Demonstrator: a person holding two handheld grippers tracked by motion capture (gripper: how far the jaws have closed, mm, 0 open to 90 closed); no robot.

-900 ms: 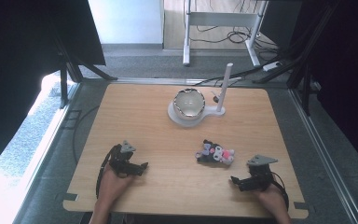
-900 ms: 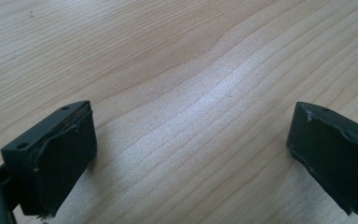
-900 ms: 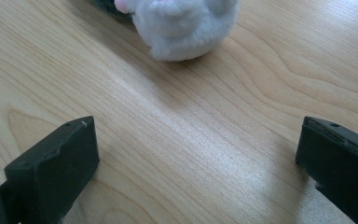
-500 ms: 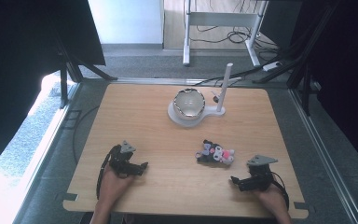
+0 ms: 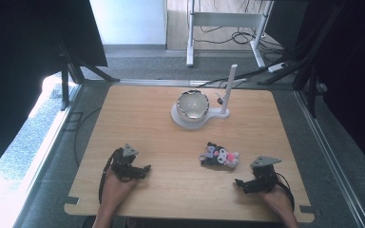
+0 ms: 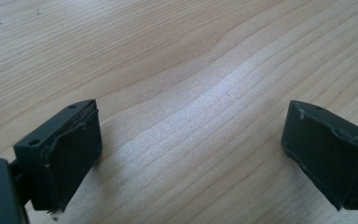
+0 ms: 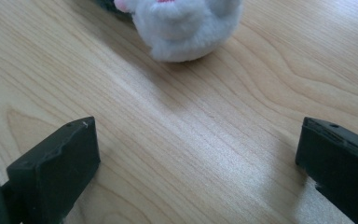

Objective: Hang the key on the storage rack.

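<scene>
A small plush toy (image 5: 219,156), black, white and pink, lies on the wooden table (image 5: 171,137) right of centre, near the front. My right gripper (image 5: 242,184) rests on the table just to its right and nearer the front edge, open. In the right gripper view the toy's white fluffy part (image 7: 186,23) lies a short way beyond the wide-apart jaws, with bare wood between them. My left gripper (image 5: 142,171) sits at the front left, open over bare wood (image 6: 191,116), with nothing between its fingers (image 6: 70,149).
A shiny bowl (image 5: 193,104) stands on a white base (image 5: 183,119) at the table's back centre, with a white upright post (image 5: 228,88) beside it to the right. Beyond the table are dark stands, cables and a white frame on the floor.
</scene>
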